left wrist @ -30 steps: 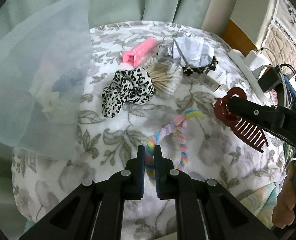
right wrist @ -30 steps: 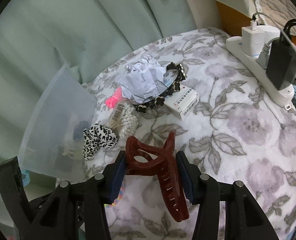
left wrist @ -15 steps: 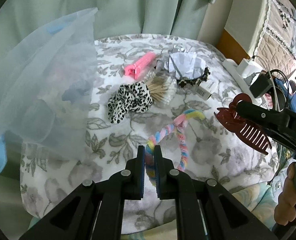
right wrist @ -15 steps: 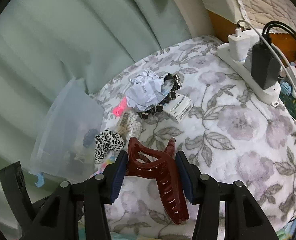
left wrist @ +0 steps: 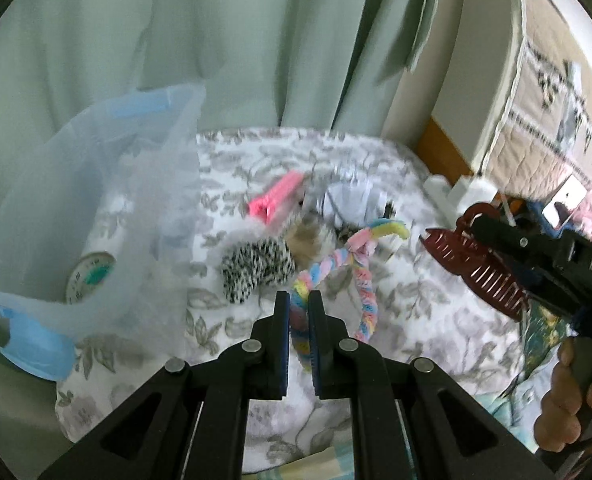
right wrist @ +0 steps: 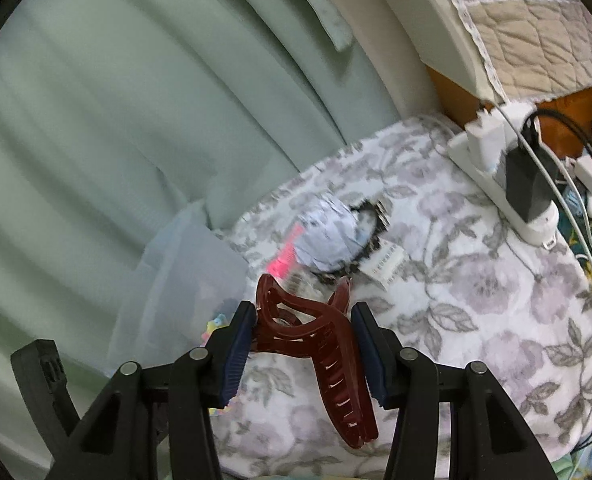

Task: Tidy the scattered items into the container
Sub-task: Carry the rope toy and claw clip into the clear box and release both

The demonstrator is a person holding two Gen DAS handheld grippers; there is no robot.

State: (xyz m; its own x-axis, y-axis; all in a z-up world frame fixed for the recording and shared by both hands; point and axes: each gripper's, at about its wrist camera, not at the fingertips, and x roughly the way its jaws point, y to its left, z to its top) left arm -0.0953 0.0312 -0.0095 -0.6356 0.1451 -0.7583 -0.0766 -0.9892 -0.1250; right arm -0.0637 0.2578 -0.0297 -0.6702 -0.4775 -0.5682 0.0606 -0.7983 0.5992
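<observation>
Left wrist view: left gripper (left wrist: pixel 298 322) has come up off the tabletop (left wrist: pixel 408 320) since a second ago, fingers clenched on the rainbow braided loop (left wrist: pixel 356 264). The loop now hangs clear, top end above the leopard scrunchie (left wrist: pixel 256 270). The clear plastic bin (left wrist: pixel 108 208) sits left of the scrunchie, and more of its inside shows than before: a round tin with a green-and-white label inside, print too blurred to read. Pink clip (left wrist: pixel 276 200) and crumpled paper (left wrist: pixel 352 200) lie beyond the scrunchie, unmoved. Right gripper (left wrist: pixel 480 232) has risen too, well right of the bin, with white letters "DAS" on its body, cut off by the frame edge.

Right wrist view: right gripper (right wrist: pixel 304 344) fingers clamped on the dark red claw clip (right wrist: pixel 328 360), teeth hanging down, lifted above the tabletop (right wrist: pixel 496 300). Bin (right wrist: pixel 184 280) lies to the left. The small white box (right wrist: pixel 388 266) by the paper has printed lines, unreadable.

Both items picked and raised, neither is over the bin yet. Carry and drop remain, I'd say.
</observation>
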